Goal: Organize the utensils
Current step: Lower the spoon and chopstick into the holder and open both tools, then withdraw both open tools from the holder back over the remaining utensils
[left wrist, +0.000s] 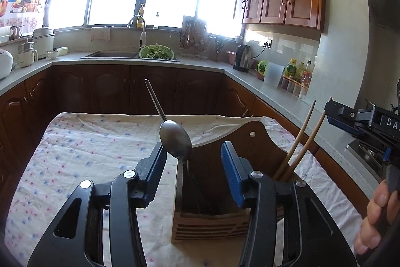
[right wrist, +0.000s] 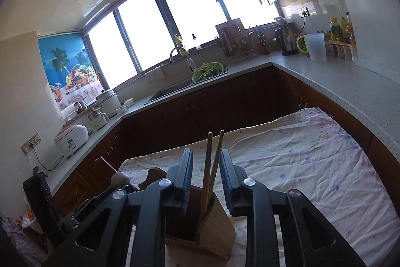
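Both tools parted, gripping nothing: left tool (left wrist: 193,162) straddles the spoon (left wrist: 175,139), right tool (right wrist: 206,177) the chopsticks (right wrist: 211,167); withdrawing could snag them, tipping the wooden holder (left wrist: 212,224) toward 6 o'clock

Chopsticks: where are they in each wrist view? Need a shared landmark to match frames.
Left wrist: chopsticks right of centre, leaning up and right out of the wooden holder, beside the right pad of the left gripper.
Right wrist: chopsticks centre, upright between the open jaws of the right gripper, not pinched.
Shared landmark: green colander by the sink.
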The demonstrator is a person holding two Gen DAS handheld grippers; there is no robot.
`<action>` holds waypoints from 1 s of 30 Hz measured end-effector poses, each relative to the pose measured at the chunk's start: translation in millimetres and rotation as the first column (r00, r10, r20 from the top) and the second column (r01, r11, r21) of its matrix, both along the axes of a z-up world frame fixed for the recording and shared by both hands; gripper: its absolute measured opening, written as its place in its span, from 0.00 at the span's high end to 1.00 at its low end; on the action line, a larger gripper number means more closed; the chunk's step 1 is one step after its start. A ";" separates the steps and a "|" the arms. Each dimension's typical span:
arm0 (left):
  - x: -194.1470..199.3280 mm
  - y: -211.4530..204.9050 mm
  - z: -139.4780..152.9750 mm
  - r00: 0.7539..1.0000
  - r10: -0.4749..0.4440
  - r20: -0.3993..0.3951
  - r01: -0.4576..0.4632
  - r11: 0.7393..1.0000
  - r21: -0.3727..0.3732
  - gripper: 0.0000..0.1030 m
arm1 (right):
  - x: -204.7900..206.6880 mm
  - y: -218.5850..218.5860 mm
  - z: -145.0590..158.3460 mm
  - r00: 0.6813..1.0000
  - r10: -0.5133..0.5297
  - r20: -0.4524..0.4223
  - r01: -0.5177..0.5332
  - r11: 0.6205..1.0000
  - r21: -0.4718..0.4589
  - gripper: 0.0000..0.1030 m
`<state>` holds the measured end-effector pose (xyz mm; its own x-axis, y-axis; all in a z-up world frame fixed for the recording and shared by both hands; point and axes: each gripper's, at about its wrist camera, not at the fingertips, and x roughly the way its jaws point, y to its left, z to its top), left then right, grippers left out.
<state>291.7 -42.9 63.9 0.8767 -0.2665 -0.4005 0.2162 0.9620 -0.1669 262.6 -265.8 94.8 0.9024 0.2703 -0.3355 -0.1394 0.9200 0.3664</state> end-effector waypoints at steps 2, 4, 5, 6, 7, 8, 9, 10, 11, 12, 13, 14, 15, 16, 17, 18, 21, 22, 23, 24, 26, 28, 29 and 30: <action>-1.8 1.2 2.3 1.000 0.001 0.003 -0.001 1.000 0.000 0.54 | -3.4 -1.8 0.3 1.000 -0.002 0.006 0.002 1.000 0.009 0.57; -4.3 1.8 4.6 1.000 0.000 0.003 0.000 1.000 0.001 0.50 | -5.7 -4.5 0.6 1.000 0.004 0.007 -0.004 1.000 0.025 0.43; -6.2 2.4 5.1 1.000 0.003 0.005 -0.003 1.000 0.002 0.47 | -7.2 -5.7 0.7 1.000 0.008 0.008 -0.008 0.999 0.032 0.30; -8.7 3.0 5.8 1.000 0.005 0.007 -0.005 1.000 0.001 0.45 | -9.5 -6.8 0.8 1.000 0.010 0.013 -0.010 0.999 0.039 0.24; -11.4 3.8 6.2 1.000 0.006 0.008 -0.006 1.000 0.000 0.41 | -12.8 -8.2 0.8 1.000 0.011 0.020 -0.012 0.999 0.047 0.14; -14.4 4.6 6.3 1.000 0.009 0.007 -0.009 1.000 0.000 0.35 | -16.0 -9.2 1.1 1.000 0.013 0.026 -0.015 0.999 0.051 0.08; -17.6 5.8 6.3 1.000 0.012 0.007 -0.012 1.000 0.000 0.32 | -19.3 -9.6 1.7 0.999 0.015 0.030 -0.017 0.998 0.053 0.07; -20.9 7.2 6.2 1.000 0.016 0.008 -0.016 1.000 0.000 0.27 | -22.5 -9.8 2.0 0.999 0.018 0.032 -0.020 0.998 0.054 0.05; -24.0 9.1 6.0 1.000 0.023 0.005 -0.023 1.000 0.000 0.20 | -25.8 -9.7 2.5 0.999 0.025 0.033 -0.027 0.998 0.055 0.03; -26.8 11.0 5.8 1.000 0.029 -0.003 -0.029 1.000 -0.002 0.17 | -29.0 -9.3 3.2 0.999 0.034 0.033 -0.036 0.998 0.059 0.01; -29.9 13.2 5.4 1.000 0.029 -0.009 -0.029 1.000 -0.006 0.13 | -33.1 -9.4 3.1 0.999 0.041 0.033 -0.043 0.997 0.063 0.00; -33.4 15.4 5.0 1.000 0.027 -0.012 -0.027 1.000 -0.007 0.13 | -37.2 -9.2 3.0 0.998 0.046 0.033 -0.049 0.997 0.068 0.00; -36.8 17.5 5.2 0.999 0.028 -0.016 -0.028 1.000 -0.003 0.13 | -41.2 -8.5 2.9 0.998 0.052 0.030 -0.054 0.996 0.070 0.00; -41.0 19.5 5.3 0.999 0.033 -0.020 -0.033 0.999 0.004 0.11 | -45.1 -8.3 2.3 0.998 0.060 0.026 -0.062 0.996 0.070 0.00; -45.3 21.8 5.3 0.999 0.037 -0.024 -0.037 0.999 0.009 0.11 | -49.5 -8.3 1.4 0.997 0.068 0.023 -0.069 0.995 0.073 0.00; -50.8 24.5 5.2 0.999 0.040 -0.024 -0.040 0.999 0.009 0.10 | -54.0 -8.4 0.2 0.997 0.070 0.020 -0.072 0.995 0.074 0.00; -67.5 32.9 3.2 0.998 0.048 -0.030 -0.048 0.999 -0.001 0.09 | -69.8 -9.2 -4.6 0.998 0.066 0.018 -0.067 0.995 0.069 0.00; -73.0 35.5 1.9 0.998 0.053 -0.033 -0.054 0.999 -0.001 0.08 | -74.3 -9.1 -6.7 0.998 0.067 0.015 -0.068 0.995 0.067 0.00; -78.4 38.2 0.3 0.998 0.059 -0.038 -0.059 0.998 -0.001 0.08 | -78.5 -9.2 -8.9 0.998 0.067 0.010 -0.068 0.996 0.065 0.00; -83.2 40.6 -0.8 0.997 0.064 -0.044 -0.064 0.998 -0.002 0.08 | -83.0 -9.7 -11.0 0.998 0.068 0.006 -0.069 0.996 0.065 0.00; -92.8 45.8 -2.9 0.996 0.070 -0.058 -0.070 0.997 -0.010 0.08 | -91.1 -10.9 -14.3 0.998 0.068 -0.001 -0.068 0.995 0.067 0.00; -103.8 50.4 -3.6 0.995 0.075 -0.064 -0.076 0.997 -0.017 0.08 | -100.5 -12.6 -17.8 0.998 0.064 -0.006 -0.064 0.995 0.071 0.00; -109.7 52.3 -4.6 0.995 0.080 -0.065 -0.081 0.997 -0.018 0.08 | -104.6 -13.6 -19.7 0.998 0.062 -0.007 -0.061 0.995 0.073 0.00; -114.9 54.3 -5.3 0.994 0.084 -0.068 -0.086 0.996 -0.021 0.08 | -108.8 -14.5 -21.3 0.998 0.060 -0.010 -0.059 0.995 0.075 0.00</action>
